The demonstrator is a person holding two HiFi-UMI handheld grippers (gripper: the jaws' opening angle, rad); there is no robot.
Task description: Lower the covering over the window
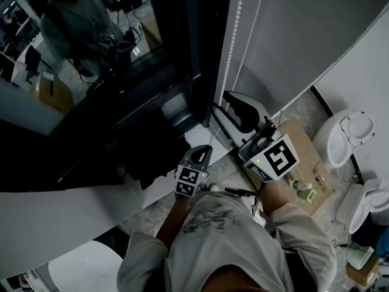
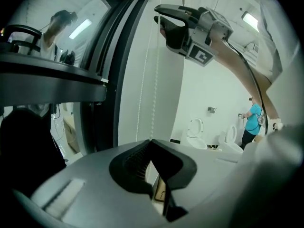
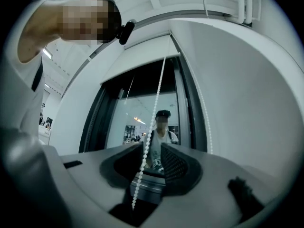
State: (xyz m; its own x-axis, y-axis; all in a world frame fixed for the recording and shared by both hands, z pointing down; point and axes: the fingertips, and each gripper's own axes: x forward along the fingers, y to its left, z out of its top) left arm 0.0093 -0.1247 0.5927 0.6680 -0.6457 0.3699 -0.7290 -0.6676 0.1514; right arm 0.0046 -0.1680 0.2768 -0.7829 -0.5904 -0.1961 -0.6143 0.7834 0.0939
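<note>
Cord pulling is the step now, I think. The left claw (image 2: 151,141) is pinched shut on the bead cord (image 2: 153,80), low down. The right claw (image 3: 152,148) is wide, the cord hanging between its jaws, not squeezed. Next it should pinch there and pull. The blind (image 3: 142,61) sits high over the window (image 3: 123,113). Which strand lowers it is hard to tell.

- The bead chain (image 2: 153,103) drops into the left gripper's (image 2: 151,141) closed tips; its run below them is hidden.
- Between the right gripper's (image 3: 151,148) spread jaws, the bead chain's lower end fades into the body's dark hollow.
- Beyond those jaws, a figure (image 3: 161,132) in the window glass (image 3: 133,108) is too small to make out.
- Right of the left gripper, a person in teal (image 2: 251,122) is too small for detail.
</note>
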